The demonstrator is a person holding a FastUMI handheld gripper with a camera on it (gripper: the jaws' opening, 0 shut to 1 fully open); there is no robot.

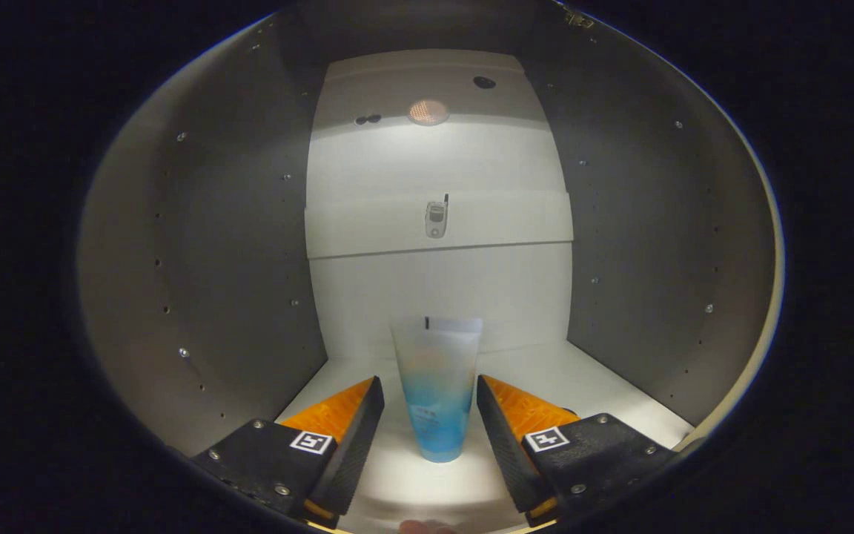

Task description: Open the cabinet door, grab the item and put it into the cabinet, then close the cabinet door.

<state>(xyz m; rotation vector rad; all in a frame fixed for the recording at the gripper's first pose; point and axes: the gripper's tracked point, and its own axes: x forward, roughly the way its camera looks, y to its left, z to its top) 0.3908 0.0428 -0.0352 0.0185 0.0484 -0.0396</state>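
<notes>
A translucent tube [438,393], blue toward its lower end, stands upright on its cap on the white floor [590,386] of the cabinet. It stands between my two orange-and-black fingers. My gripper [429,382] is open: a narrow gap shows on each side between the tube and the finger pads [356,437], so neither finger presses on it. The gripper reaches into the cabinet's interior, with the grey side walls [234,252] to either side.
The white back wall [438,289] lies close beyond the tube, crossed by a horizontal strip bearing a small grey phone-like object [436,219]. A round lamp [428,112] glows in the cabinet's top. The right wall [657,245] and the cabinet's front edge [757,348] curve near the right finger.
</notes>
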